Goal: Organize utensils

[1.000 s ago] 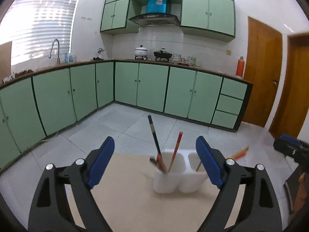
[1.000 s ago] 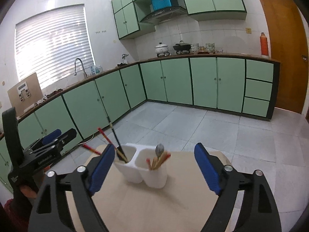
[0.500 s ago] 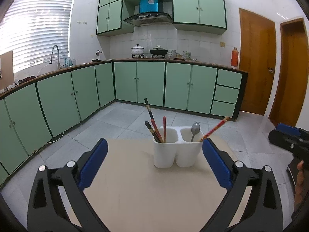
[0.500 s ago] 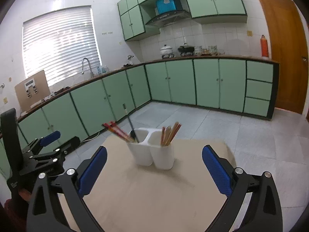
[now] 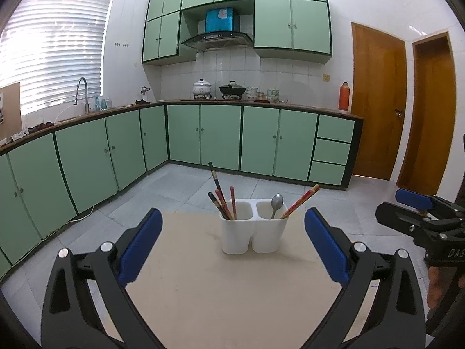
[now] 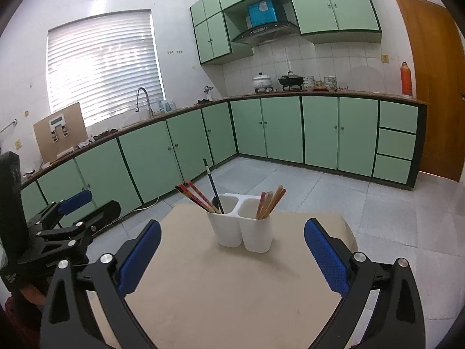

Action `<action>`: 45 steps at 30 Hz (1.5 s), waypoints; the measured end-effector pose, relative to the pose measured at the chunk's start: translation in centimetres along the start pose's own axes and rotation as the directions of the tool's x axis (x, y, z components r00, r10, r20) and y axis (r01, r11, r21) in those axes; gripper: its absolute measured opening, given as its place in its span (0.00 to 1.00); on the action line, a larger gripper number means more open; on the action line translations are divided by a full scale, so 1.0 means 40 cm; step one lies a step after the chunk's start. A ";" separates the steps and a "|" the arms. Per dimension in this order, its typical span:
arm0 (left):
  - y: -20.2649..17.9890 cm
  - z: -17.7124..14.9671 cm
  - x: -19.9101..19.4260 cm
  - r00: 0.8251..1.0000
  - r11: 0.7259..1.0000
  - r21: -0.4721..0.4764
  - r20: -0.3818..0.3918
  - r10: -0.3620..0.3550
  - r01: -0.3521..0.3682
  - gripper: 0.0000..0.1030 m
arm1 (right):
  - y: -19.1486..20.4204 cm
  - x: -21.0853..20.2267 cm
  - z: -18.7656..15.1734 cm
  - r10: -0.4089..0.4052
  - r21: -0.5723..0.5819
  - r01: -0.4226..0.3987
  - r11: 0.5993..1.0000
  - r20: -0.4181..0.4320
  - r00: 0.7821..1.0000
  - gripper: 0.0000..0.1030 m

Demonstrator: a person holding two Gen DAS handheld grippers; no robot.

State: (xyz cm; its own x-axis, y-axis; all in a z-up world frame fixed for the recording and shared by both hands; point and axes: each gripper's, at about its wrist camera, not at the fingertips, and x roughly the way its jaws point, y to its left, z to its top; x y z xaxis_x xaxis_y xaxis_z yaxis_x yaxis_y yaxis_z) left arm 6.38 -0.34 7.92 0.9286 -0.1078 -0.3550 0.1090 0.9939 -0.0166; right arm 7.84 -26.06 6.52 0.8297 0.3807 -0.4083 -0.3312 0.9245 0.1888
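Note:
A white two-cup utensil holder [image 5: 251, 234] stands near the far end of a beige table [image 5: 232, 290]. Its left cup holds several red and black chopsticks [image 5: 221, 200]; its right cup holds a metal spoon [image 5: 276, 205] and red chopsticks [image 5: 300, 200]. My left gripper [image 5: 232, 244] is open and empty, well short of the holder. In the right wrist view the holder [image 6: 241, 225] stands ahead of my right gripper [image 6: 232, 247], which is open and empty. Each gripper shows in the other's view, the right one [image 5: 418, 218] and the left one [image 6: 69, 221], off the table's sides.
Green kitchen cabinets [image 5: 218, 136] line the far walls under a counter with pots [image 5: 202, 87]. Grey tiled floor [image 5: 180, 186] surrounds the table. Wooden doors [image 5: 377, 104] stand at the right. The table's far edge lies just behind the holder.
Both grippers have pulled back from the holder and levelled out. The holder now sits farther away and centred in both views. Both stay open and empty.

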 end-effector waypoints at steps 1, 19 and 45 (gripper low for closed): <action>-0.001 0.001 -0.004 1.000 1.000 0.001 0.002 0.000 0.000 0.93 | 0.003 -0.001 0.001 -0.001 -0.004 0.001 1.000 0.003 1.000 0.94; -0.013 -0.005 -0.025 1.000 1.000 -0.001 -0.003 -0.013 0.013 0.93 | 0.024 -0.011 0.003 -0.010 -0.026 0.010 1.000 0.014 1.000 0.94; -0.004 0.001 -0.033 1.000 1.000 -0.008 -0.003 -0.004 0.004 0.93 | 0.032 -0.014 0.011 -0.009 -0.036 0.010 0.999 0.016 1.000 0.94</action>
State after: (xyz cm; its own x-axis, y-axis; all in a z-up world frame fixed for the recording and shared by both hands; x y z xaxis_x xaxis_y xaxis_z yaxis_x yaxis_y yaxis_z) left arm 5.15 -0.37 8.42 0.9271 -0.1114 -0.3580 0.1095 0.9937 -0.0258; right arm 7.16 -25.09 7.38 0.8399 0.3716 -0.3956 -0.3388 0.9284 0.1528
